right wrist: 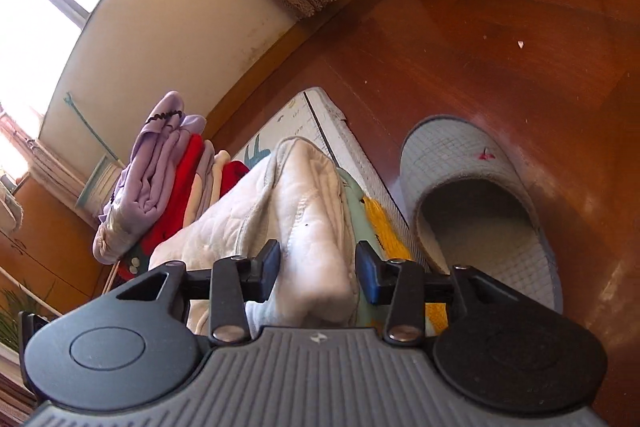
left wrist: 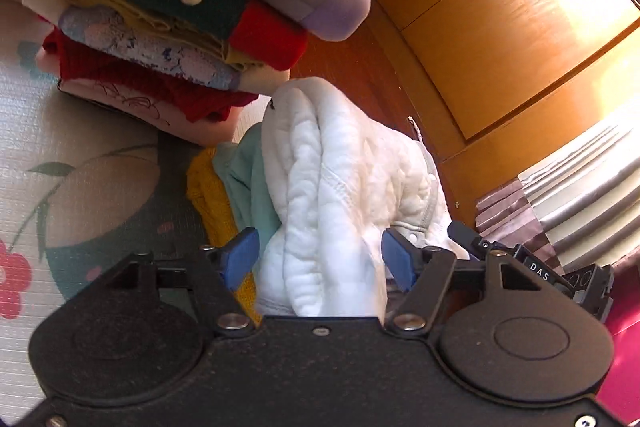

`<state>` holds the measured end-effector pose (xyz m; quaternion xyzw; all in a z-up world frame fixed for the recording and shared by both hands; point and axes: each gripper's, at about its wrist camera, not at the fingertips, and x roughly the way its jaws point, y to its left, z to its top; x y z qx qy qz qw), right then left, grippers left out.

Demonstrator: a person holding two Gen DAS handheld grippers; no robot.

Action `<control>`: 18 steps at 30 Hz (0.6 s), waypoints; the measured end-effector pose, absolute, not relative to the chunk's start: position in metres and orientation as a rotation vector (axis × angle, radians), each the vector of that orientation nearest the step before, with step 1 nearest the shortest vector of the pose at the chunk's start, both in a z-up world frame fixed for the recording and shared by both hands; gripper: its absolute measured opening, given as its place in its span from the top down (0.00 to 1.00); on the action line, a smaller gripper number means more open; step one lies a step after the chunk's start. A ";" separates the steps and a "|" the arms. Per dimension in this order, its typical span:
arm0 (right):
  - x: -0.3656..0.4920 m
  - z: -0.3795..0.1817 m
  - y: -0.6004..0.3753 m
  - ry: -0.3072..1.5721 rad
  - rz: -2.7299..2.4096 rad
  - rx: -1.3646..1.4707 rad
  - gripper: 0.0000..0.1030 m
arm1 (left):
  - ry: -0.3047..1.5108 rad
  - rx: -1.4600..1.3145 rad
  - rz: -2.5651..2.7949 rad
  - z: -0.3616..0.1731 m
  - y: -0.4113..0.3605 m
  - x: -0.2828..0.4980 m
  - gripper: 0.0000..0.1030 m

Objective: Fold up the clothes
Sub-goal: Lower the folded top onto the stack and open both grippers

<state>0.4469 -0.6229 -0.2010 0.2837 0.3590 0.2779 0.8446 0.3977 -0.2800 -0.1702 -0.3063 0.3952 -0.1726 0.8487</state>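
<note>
My left gripper and right gripper both stand apart around the white quilted jacket, which lies on smaller clothes beside the folded stack. It looks soft, thick and light, so I would take a doubled edge, not one loose layer.

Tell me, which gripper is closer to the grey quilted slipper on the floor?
Right. The right gripper sits just beside the grey quilted slipper. The left gripper faces the white padded garment; no slipper shows there.
</note>
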 end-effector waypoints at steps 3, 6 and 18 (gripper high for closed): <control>0.425 -0.176 -0.617 0.727 0.558 0.494 0.38 | 0.829 -0.473 -0.367 -0.147 -0.281 0.380 0.35; 0.401 -0.154 -0.601 0.729 0.518 0.395 0.24 | 0.811 -0.289 -0.387 -0.120 -0.290 0.357 0.35; 0.334 -0.067 -0.547 0.800 0.362 0.020 0.00 | 0.671 -0.003 -0.305 -0.014 -0.331 0.275 0.05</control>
